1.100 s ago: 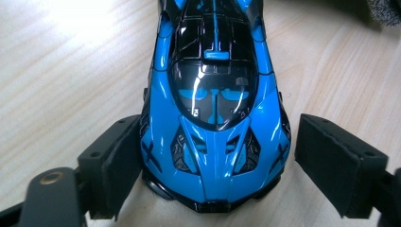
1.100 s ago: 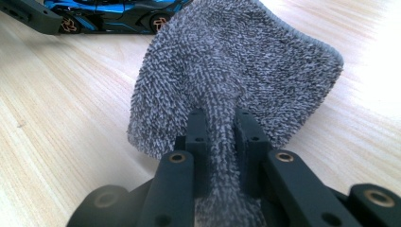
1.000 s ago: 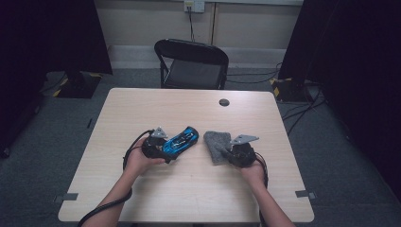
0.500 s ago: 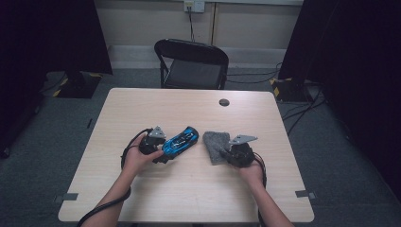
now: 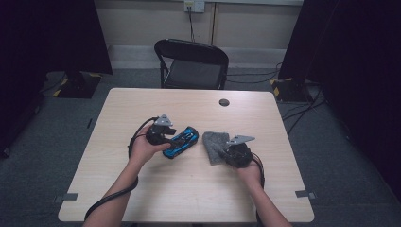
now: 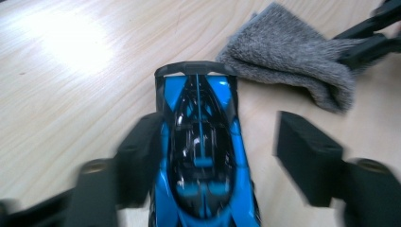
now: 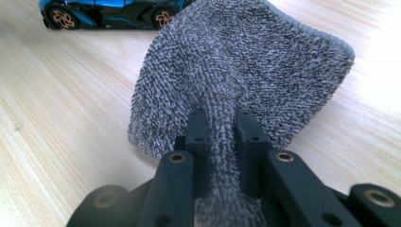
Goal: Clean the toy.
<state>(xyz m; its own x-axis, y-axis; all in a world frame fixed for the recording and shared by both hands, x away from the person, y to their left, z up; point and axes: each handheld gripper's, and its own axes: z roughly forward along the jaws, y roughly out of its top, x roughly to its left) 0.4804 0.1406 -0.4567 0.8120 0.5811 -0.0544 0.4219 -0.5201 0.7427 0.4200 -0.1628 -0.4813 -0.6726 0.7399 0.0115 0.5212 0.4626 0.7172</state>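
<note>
The right tongs point(image 7: 221, 130) are already pinching the grey cloth point(image 7: 246, 61) on the table point(image 5: 142, 189), while the left tongs point(image 6: 227, 161) are closing around the blue toy car point(image 6: 203, 151) beside it, not yet clamped, so wiping is still waiting.

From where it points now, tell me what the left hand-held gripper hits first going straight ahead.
The blue toy car, already between its closing jaws; beyond that, probably the grey cloth.
</note>
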